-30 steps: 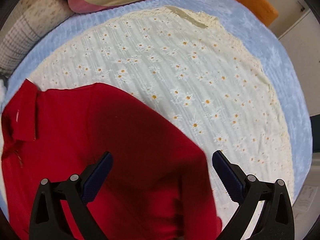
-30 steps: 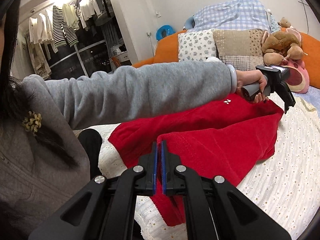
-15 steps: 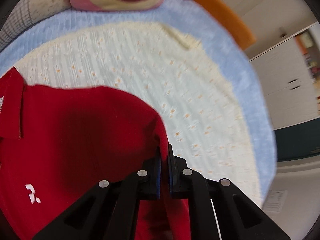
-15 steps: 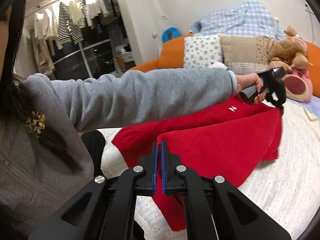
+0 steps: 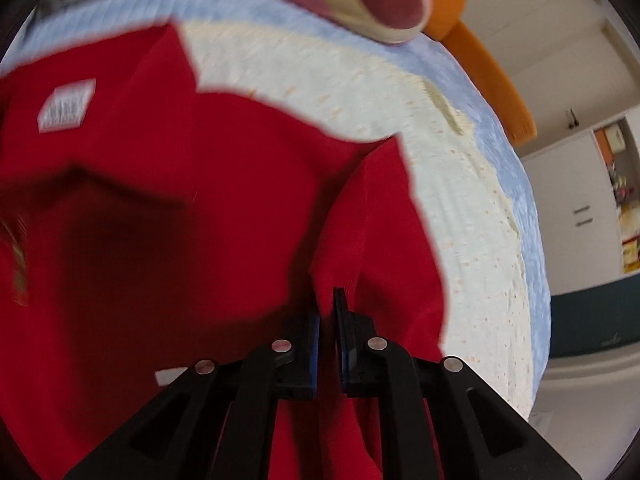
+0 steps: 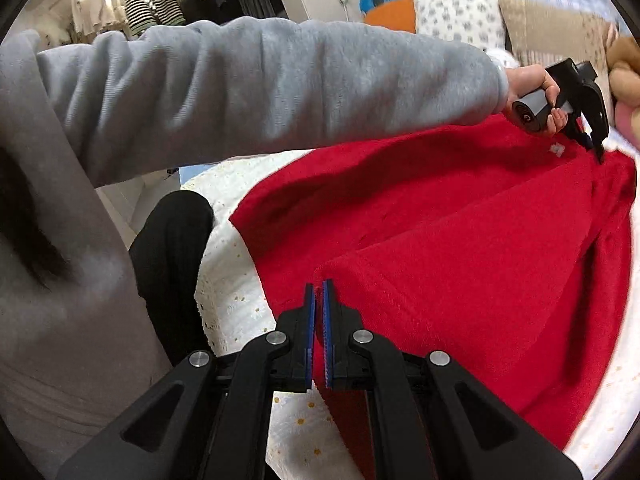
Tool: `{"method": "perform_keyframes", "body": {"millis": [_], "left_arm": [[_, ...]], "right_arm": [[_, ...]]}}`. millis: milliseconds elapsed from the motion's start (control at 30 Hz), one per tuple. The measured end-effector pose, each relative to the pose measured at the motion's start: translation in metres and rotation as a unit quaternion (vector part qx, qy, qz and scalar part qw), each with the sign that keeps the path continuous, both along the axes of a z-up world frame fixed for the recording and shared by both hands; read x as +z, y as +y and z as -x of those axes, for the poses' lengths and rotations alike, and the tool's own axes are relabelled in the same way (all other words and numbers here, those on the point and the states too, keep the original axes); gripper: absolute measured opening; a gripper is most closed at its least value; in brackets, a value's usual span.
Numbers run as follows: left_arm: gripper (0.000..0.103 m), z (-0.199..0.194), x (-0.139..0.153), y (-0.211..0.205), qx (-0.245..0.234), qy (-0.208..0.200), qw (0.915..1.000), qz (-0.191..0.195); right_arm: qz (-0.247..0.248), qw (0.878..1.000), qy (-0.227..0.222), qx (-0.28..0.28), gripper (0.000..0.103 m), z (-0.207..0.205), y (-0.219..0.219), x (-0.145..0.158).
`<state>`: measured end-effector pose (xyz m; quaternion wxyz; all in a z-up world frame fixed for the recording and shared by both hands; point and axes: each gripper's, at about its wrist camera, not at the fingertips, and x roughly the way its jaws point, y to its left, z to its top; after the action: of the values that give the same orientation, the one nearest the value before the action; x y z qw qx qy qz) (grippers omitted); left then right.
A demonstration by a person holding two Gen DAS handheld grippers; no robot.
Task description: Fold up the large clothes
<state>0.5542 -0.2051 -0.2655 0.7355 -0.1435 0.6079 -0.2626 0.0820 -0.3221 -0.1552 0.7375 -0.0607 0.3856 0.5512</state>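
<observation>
Red garment point(image 5: 168, 208) spreads ahead of both grippers. Left gripper point(image 5: 327, 312) pinches a fold, jaws easing apart; right gripper point(image 6: 319, 292) is clamped on the near corner.

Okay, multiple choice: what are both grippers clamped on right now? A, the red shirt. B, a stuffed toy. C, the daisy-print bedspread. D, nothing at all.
A: red shirt fabric runs between the pads of the right gripper, and in the left wrist view a fold of the same shirt is pinched in the left gripper, though that one's jaws are just starting to open.
</observation>
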Motion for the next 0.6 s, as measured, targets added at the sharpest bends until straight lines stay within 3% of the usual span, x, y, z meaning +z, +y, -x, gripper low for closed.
{"method": "perform_keyframes", "body": {"millis": [67,100,133,167,200,267,300,333,367,400,433,467,500,600], "left_arm": [[0.019,0.001,-0.008,0.002,0.009,-0.005,0.9994,0.034],[0.025,0.001,-0.007,0.003,0.004,-0.007,0.9989,0.047],[0.030,0.003,-0.005,0.001,-0.002,-0.010,0.9989,0.046],[0.042,0.003,0.002,0.001,-0.008,-0.020,0.9989,0.041],[0.065,0.005,0.011,0.003,-0.008,-0.035,0.9988,0.034],[0.090,0.009,0.030,0.011,0.000,-0.061,0.9975,0.036],[0.090,0.009,0.038,0.016,0.003,-0.071,0.9964,0.047],[0.090,0.008,0.043,0.018,0.004,-0.073,0.9958,0.055],[0.090,0.006,0.047,0.020,0.008,-0.072,0.9957,0.058],[0.090,0.004,0.048,0.019,0.013,-0.070,0.9961,0.052],[0.090,0.001,0.048,0.018,0.016,-0.067,0.9966,0.044],[0.090,0.000,0.046,0.017,0.019,-0.063,0.9971,0.039],[0.090,-0.002,0.043,0.014,0.023,-0.058,0.9975,0.034],[0.088,-0.007,0.030,0.006,0.031,-0.052,0.9980,0.019]], "right_arm": [[0.029,1.000,-0.003,-0.001,0.014,0.001,0.006,-0.006],[0.045,0.999,-0.005,-0.002,0.025,0.003,0.007,-0.004],[0.044,0.999,0.002,-0.005,0.052,0.003,0.005,0.001],[0.029,0.999,0.005,-0.018,0.080,0.002,-0.002,0.010],[-0.003,0.999,-0.005,-0.043,0.085,0.001,-0.015,0.026],[-0.066,0.993,-0.048,-0.089,0.083,-0.005,-0.051,0.057],[-0.073,0.986,-0.082,-0.126,0.082,-0.010,-0.068,0.067],[-0.064,0.978,-0.116,-0.162,0.079,-0.016,-0.077,0.072],[-0.035,0.964,-0.161,-0.207,0.069,-0.026,-0.086,0.075],[0.019,0.942,-0.219,-0.255,0.062,-0.043,-0.091,0.073],[0.057,0.925,-0.249,-0.281,0.049,-0.061,-0.093,0.067],[0.089,0.916,-0.254,-0.296,0.040,-0.090,-0.096,0.056],[0.106,0.914,-0.244,-0.307,0.039,-0.111,-0.097,0.045],[0.131,0.919,-0.193,-0.318,0.029,-0.174,-0.103,0.008]]}}
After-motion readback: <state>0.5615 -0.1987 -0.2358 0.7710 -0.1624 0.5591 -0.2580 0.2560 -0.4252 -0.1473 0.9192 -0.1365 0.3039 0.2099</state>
